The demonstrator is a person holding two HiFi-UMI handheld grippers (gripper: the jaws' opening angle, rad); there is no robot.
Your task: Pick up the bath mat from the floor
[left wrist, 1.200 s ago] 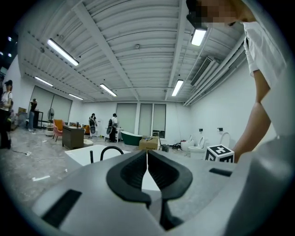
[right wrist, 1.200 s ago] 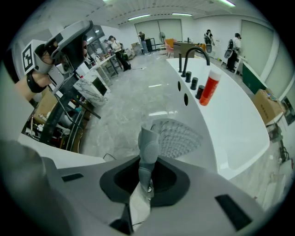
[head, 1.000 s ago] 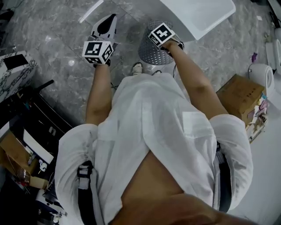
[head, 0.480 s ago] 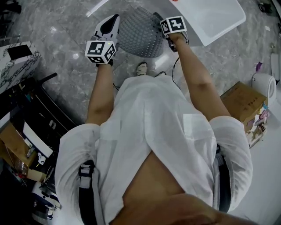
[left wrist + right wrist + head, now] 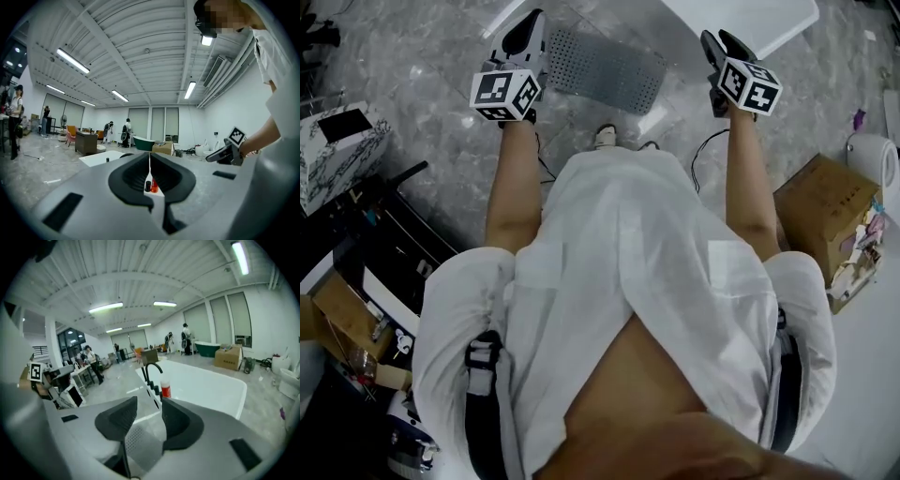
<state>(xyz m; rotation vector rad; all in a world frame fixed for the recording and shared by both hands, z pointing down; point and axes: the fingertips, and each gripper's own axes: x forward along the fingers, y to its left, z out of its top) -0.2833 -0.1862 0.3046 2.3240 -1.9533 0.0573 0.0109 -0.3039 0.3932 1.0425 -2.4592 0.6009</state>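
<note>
The bath mat [image 5: 602, 69], grey and perforated, is spread out flat low over the marble floor in front of the person's feet, between the two grippers. My left gripper [image 5: 528, 22] is at the mat's left edge; in the left gripper view its jaws [image 5: 149, 155] are shut to a thin slit with nothing in them. My right gripper [image 5: 718, 45] is off to the right of the mat, apart from it. Its jaws [image 5: 149, 403] are opening, and a corner of the mat [image 5: 140, 446] shows below the gap, not pressed by the pads.
A white bathtub [image 5: 741, 28] stands just beyond the mat, with a black tap [image 5: 149, 371] and a red bottle [image 5: 165, 389] on its rim. A cardboard box [image 5: 825, 202] is at the right. A black rack [image 5: 366, 234] with clutter is at the left. People stand far off.
The mat hung bunched from the right gripper, then spread out, and is now released and flat. The right gripper opened and swung right, away from it. The left gripper barely moved.
</note>
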